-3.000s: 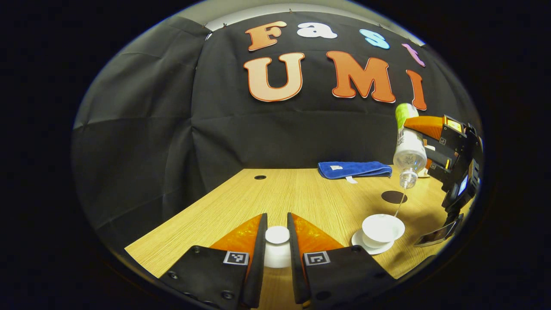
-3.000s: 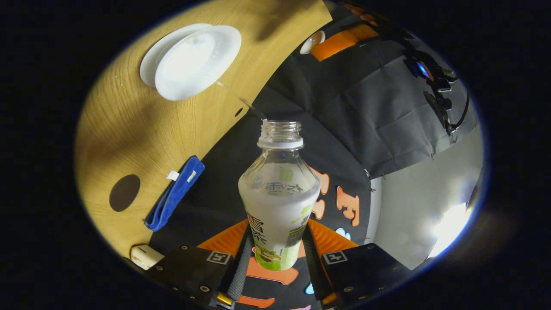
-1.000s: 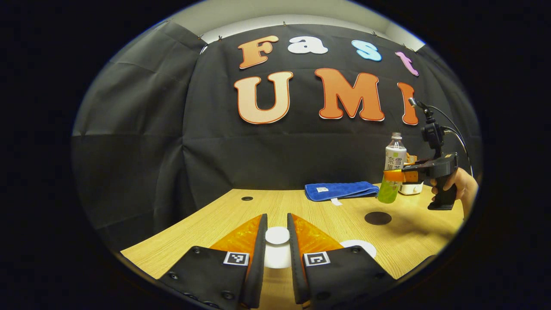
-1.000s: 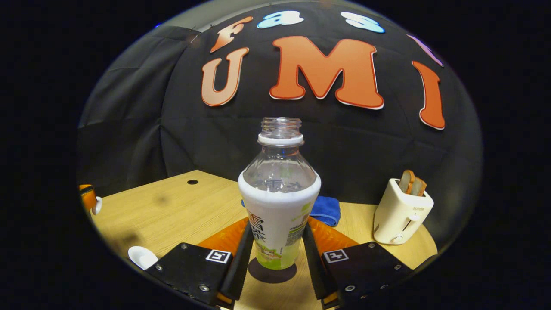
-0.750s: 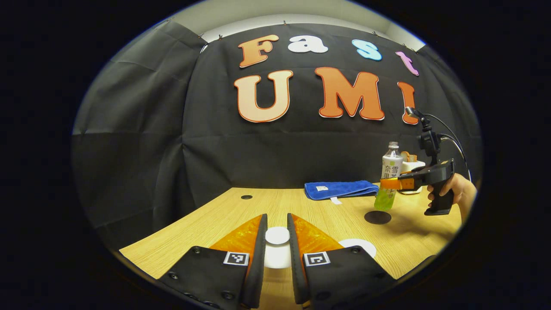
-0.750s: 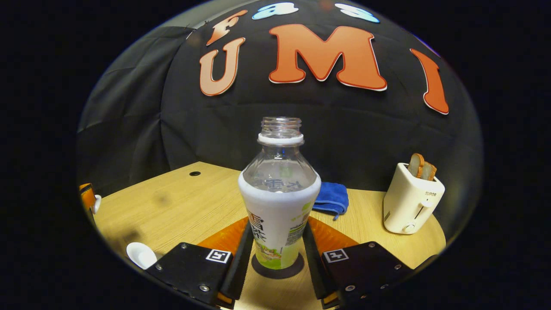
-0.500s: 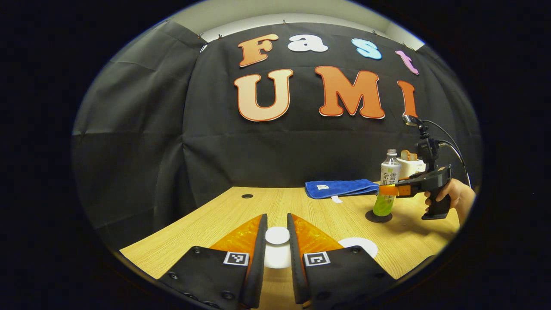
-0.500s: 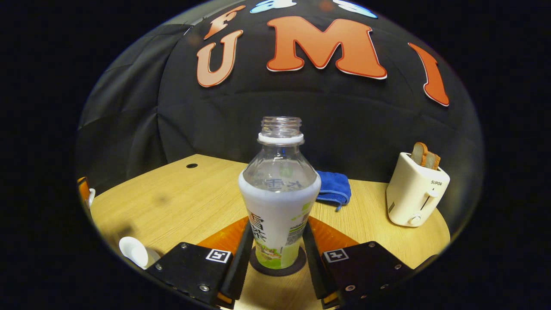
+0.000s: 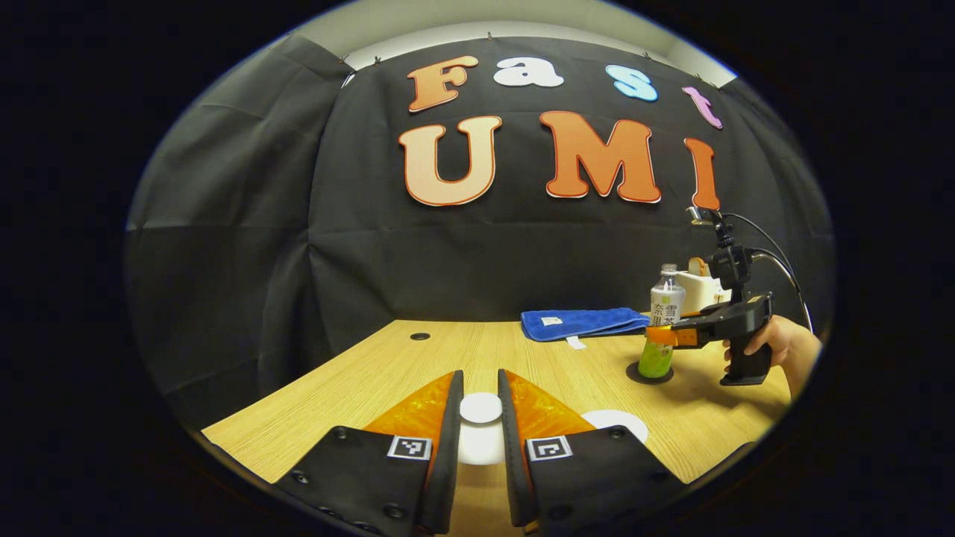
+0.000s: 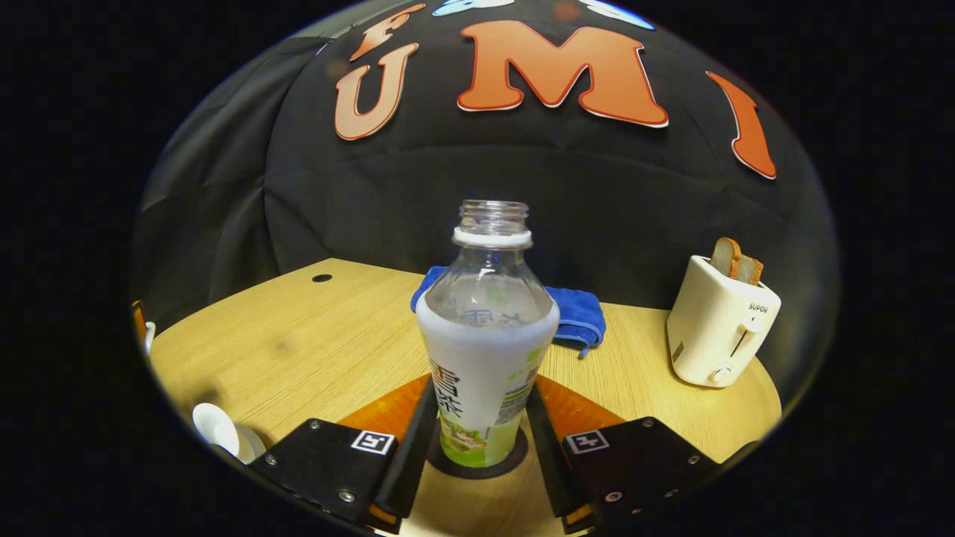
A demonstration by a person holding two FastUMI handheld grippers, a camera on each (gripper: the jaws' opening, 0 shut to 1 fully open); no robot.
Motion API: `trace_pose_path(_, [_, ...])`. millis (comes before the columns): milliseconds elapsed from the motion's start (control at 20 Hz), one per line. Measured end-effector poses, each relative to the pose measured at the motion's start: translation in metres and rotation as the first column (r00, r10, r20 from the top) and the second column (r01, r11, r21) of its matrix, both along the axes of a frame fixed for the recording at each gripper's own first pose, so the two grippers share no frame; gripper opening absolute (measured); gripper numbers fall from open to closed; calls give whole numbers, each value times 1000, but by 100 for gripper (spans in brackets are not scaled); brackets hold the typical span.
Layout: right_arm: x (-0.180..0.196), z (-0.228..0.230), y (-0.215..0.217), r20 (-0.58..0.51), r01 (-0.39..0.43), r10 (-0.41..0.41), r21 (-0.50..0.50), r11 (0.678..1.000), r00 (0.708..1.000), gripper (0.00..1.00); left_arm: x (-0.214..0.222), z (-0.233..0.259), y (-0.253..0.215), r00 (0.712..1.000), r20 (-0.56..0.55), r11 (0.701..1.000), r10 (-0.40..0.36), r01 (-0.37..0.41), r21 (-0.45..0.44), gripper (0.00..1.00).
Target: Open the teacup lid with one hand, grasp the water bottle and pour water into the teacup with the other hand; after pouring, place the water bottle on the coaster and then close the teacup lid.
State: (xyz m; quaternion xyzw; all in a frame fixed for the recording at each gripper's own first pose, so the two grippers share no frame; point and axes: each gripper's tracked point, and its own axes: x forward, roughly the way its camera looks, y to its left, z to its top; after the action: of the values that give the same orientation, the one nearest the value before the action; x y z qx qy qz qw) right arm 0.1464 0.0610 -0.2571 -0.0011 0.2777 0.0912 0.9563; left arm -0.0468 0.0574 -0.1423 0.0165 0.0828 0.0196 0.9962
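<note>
My left gripper [image 9: 480, 384] is shut on the knob of the white teacup lid [image 9: 480, 409], held above the near table. The white teacup [image 9: 618, 422] sits uncovered just to its right, partly hidden by my finger; in the right gripper view the teacup [image 10: 215, 428] is at the lower left. The water bottle [image 10: 486, 350], uncapped, stands upright on the dark round coaster [image 10: 476, 461]. My right gripper [image 10: 481, 395] is shut on its lower body. In the left gripper view the bottle [image 9: 662, 317], the coaster [image 9: 649, 374] and a hand [image 9: 780, 341] holding the right gripper [image 9: 661, 337] are at the far right.
A folded blue cloth [image 10: 578, 313] lies behind the bottle near the wall. A white toaster [image 10: 720, 328] with bread slices stands at the right rear. A small round hole [image 9: 419, 336] marks the wooden table [image 9: 388, 373] at the far left.
The right gripper tipped the bottle back upright after pouring, carried it over the coaster and lowered it until it stands there. The left gripper kept holding the lid, nearly still.
</note>
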Motion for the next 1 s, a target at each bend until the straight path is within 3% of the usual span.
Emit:
trace_pose_path(150, [-6,10,-1,8,3,-4,20,1000,1000,91,4,0,-24,999,1,998,-52,52,-37,33])
trace_pose_path(250, [-14,20,-5,31,5,-5,15,1000,1000,98,11,-7,-48,995,-8,993,-103,102,-64,33])
trace_pose_path(600, [-51,52,-20,103,1,-4,37,999,995,98,25,-52,-110,968,-87,967,-235,224,-124,33])
trace_pose_path(1000, [-74,66,-22,133,-14,7,54,998,991,98,22,-79,-120,959,-147,970,-242,233,-74,32])
